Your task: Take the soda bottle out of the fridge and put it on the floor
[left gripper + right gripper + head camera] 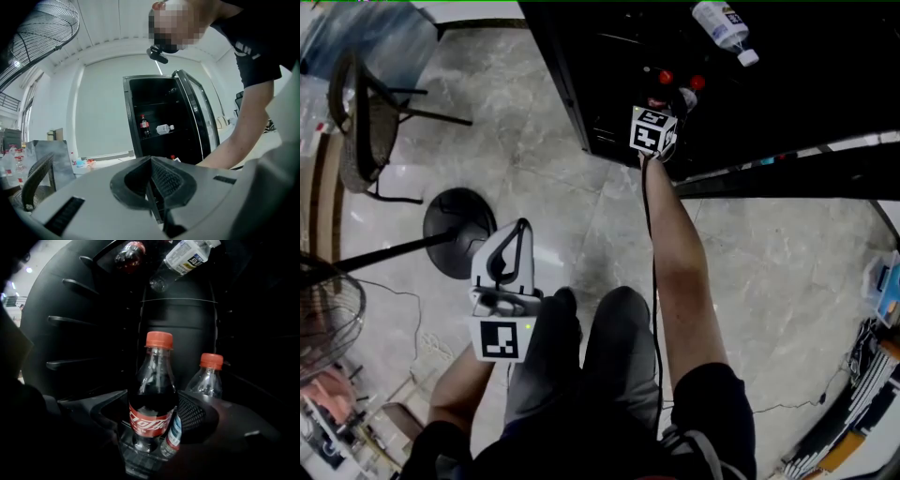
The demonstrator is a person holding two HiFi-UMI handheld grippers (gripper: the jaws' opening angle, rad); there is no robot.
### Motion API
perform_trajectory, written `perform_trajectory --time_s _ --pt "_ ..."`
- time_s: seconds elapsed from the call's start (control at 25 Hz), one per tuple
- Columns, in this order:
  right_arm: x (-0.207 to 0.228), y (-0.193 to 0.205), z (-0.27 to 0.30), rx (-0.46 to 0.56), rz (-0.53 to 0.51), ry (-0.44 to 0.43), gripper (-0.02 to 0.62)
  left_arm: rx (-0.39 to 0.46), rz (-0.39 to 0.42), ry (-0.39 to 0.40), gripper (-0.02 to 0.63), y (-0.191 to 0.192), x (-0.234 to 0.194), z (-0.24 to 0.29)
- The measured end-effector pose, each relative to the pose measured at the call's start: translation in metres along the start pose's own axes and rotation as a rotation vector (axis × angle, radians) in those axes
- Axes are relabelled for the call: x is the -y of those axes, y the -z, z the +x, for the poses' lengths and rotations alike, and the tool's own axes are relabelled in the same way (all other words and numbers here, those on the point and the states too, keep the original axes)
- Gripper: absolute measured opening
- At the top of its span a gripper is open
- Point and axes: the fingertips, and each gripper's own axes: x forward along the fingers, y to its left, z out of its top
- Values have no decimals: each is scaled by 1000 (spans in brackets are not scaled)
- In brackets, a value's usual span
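**Right jaws on the soda bottle, bottle not out of the fridge yet**

The soda bottle (151, 380) stands upright low in the fridge (609, 56). The right gripper (153, 408) looks clenched on its body at the label, a low grip that I'd guess is meant to keep it from tipping on the way out. A clear bottle (209, 378) sits just beside it at 2 o'clock, so pulling straight back seems safer than swinging sideways. A water bottle (187, 256) lies on a shelf above at 12 o'clock, so there's not much room to lift. In the head view, bare floor (544, 187) opens up at 8 o'clock from the fridge mouth, and the fan base (457, 230) is well apart. The left gripper (151, 185) hangs by the knee, jaws closed on nothing, out of the way.
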Motion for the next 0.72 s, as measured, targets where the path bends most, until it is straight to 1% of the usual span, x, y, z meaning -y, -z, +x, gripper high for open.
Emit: perform_trajectory --time_s 0.16,0.44,0.72 --pt "1 4 2 2 -14 -5 322 -1 -3 -7 23 7 -1 1" --pt "2 0 -2 17 14 11 321 2 8 -4 23 12 0 4" --pt "0 0 -9 38 18 -5 318 -2 10 -11 23 15 -5 2"
